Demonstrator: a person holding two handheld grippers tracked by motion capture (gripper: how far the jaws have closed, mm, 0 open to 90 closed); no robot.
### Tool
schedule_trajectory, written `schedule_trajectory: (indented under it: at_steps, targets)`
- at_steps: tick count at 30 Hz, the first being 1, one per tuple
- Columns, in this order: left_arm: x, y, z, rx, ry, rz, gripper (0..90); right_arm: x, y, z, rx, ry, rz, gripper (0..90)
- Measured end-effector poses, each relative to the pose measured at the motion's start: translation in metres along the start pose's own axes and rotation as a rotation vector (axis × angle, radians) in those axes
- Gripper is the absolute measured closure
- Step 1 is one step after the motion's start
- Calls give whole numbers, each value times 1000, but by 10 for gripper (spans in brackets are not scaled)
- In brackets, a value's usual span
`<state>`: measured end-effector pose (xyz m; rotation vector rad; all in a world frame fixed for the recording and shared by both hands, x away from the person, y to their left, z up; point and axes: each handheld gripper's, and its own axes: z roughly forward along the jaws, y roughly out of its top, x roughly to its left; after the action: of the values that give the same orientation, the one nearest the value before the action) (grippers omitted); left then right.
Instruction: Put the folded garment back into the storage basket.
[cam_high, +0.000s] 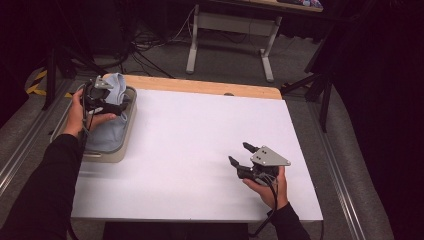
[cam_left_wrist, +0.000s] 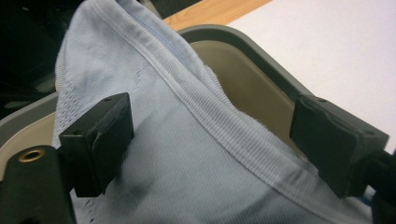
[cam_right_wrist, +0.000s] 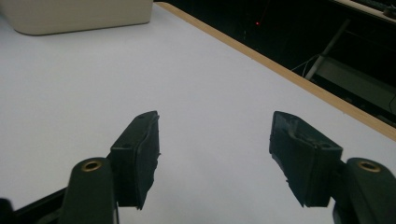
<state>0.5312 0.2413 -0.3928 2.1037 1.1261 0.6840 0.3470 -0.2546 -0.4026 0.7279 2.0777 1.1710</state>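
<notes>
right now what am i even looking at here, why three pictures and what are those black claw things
A person sits at a white table holding a hand tool with two black jaws in each hand. The high view looks down from above. The other two views come from small cameras riding on each tool, looking along its jaws. The left gripper hangs open over a light blue cloth lying in a grey bin at the table's left edge; its pads are not pressing the cloth. The right gripper is open over bare table, holding nothing.

The cloth (cam_left_wrist: 196, 158) under my left gripper (cam_left_wrist: 210, 140) is soft, pale blue knit with ribbed seams. The tray (cam_left_wrist: 243, 70) looks like matt plastic. My table (cam_high: 200, 145) is smooth matt white with a wood edge.
</notes>
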Motion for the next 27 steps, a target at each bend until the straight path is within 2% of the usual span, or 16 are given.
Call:
schedule_trajectory:
  at_steps: [2,3,5,7,8,9,10,11,12,14,16,19,22,24,25,27]
  targets:
    - [0,1,1,6,7,7,225,0,-1,-1,-1,-7,3,336]
    - [1,2,3,17,14,27,225,0,-1,-2,-4,-8,11,335]
    - [0,3,6,49,29,37,365,1,-3,-2,8,-12,4,331]
    - [2,3,7,69,16,38,519,2,-3,-1,16,-9,-3,331]
    - [3,2,8,71,25,41,519,2,-3,-1,16,-9,-3,331]
    - [3,2,9,79,25,42,597,3,-3,0,20,-4,-4,332]
    - [5,0,9,91,28,47,760,3,-3,0,23,-7,-11,332]
    - [5,0,9,91,28,47,786,3,-3,0,23,-7,-11,332]
    - [6,0,9,114,23,55,807,3,-3,0,21,-4,-7,332]
    - [6,-1,9,126,30,71,819,3,-4,0,20,-2,0,332]
    - [5,-1,6,137,-1,81,837,2,-4,1,23,4,3,332]
    - [4,-1,4,144,-12,97,841,2,-4,1,26,10,3,332]
    - [-1,-4,4,190,-41,127,843,3,-5,2,26,20,9,332]
    - [-1,-6,4,201,-57,133,844,3,-5,2,29,21,7,332]
    - [-4,-9,7,226,-75,145,844,3,-5,2,31,22,5,332]
    - [-7,-11,8,239,-77,151,845,3,-5,2,34,25,6,332]
